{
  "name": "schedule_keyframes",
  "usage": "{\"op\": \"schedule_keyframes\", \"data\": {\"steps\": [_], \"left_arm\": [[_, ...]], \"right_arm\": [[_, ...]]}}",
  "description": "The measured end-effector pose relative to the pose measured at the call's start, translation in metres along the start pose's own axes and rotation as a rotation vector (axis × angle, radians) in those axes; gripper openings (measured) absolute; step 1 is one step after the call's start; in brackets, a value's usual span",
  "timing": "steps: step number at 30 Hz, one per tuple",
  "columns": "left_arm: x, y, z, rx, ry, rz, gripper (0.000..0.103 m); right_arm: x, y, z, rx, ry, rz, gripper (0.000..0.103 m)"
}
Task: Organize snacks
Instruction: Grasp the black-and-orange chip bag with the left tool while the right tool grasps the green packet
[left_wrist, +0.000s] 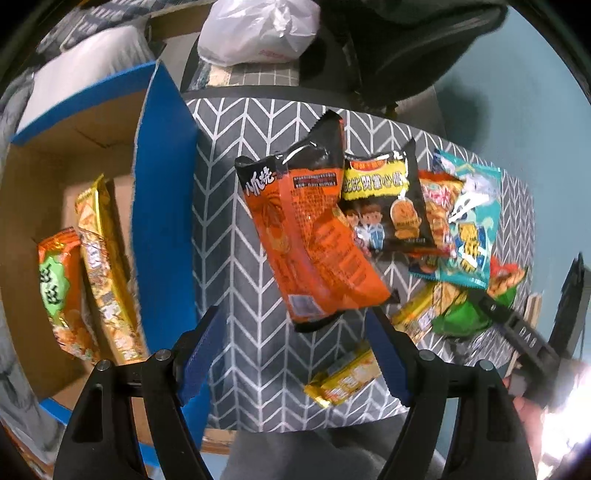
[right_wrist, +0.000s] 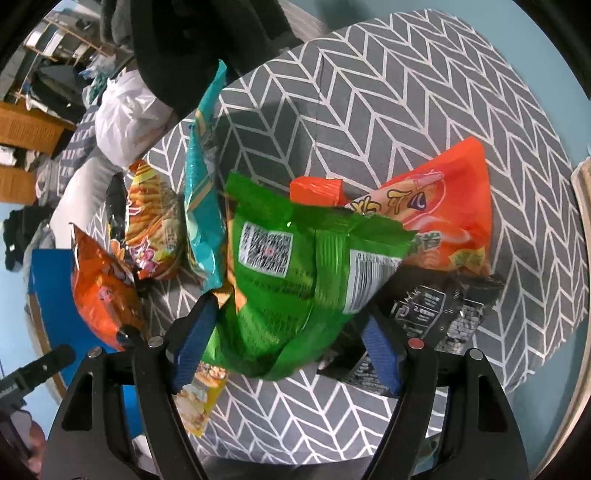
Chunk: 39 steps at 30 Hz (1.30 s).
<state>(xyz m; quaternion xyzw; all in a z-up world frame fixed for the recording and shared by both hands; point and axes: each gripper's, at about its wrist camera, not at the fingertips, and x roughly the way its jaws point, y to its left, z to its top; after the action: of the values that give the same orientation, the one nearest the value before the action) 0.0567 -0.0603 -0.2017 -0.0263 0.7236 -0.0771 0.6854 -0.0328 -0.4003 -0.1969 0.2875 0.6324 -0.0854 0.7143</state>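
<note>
The right gripper (right_wrist: 284, 332) stood spread around the green packet (right_wrist: 295, 266), not visibly pinching it, while the left gripper (left_wrist: 295, 354) hung unclenched below the orange packet (left_wrist: 310, 236), the box (left_wrist: 162, 206) at nine o'clock.

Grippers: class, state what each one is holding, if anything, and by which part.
Left gripper: nothing, jaws open above the orange packet. Right gripper: open around the green packet's lower end, not gripping yet.
</note>
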Motion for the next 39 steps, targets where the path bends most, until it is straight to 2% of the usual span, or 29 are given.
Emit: {"op": "schedule_keyframes", "data": {"steps": [5, 6, 8, 14, 23, 29, 36, 39], "left_arm": [[0.017, 0.005, 0.013, -0.07, 0.024, -0.022, 0.08], [0.022, 0.005, 0.016, -0.085, 0.032, -0.024, 0.08], [0.028, 0.006, 0.02, -0.105, 0.038, -0.028, 0.08], [0.053, 0.013, 0.035, -0.154, 0.062, -0.042, 0.082], [0.068, 0.003, 0.058, -0.134, 0.058, -0.028, 0.083], [0.082, -0.008, 0.07, -0.092, 0.047, -0.007, 0.083], [0.08, -0.023, 0.063, 0.03, 0.014, 0.016, 0.063], [0.076, -0.023, 0.058, 0.051, 0.015, 0.027, 0.058]], "right_arm": [[0.004, 0.008, 0.0, -0.027, 0.011, -0.003, 0.075], [0.005, 0.009, -0.001, -0.033, 0.02, 0.003, 0.072], [0.01, 0.011, -0.001, -0.038, 0.046, 0.023, 0.056], [0.007, 0.014, -0.004, -0.088, 0.047, 0.012, 0.048], [-0.009, 0.023, -0.01, -0.194, 0.017, -0.052, 0.043], [-0.02, 0.025, -0.01, -0.215, -0.001, -0.066, 0.043], [-0.03, 0.028, -0.012, -0.253, -0.011, -0.089, 0.038], [-0.032, 0.035, -0.01, -0.27, -0.013, -0.096, 0.038]]}}
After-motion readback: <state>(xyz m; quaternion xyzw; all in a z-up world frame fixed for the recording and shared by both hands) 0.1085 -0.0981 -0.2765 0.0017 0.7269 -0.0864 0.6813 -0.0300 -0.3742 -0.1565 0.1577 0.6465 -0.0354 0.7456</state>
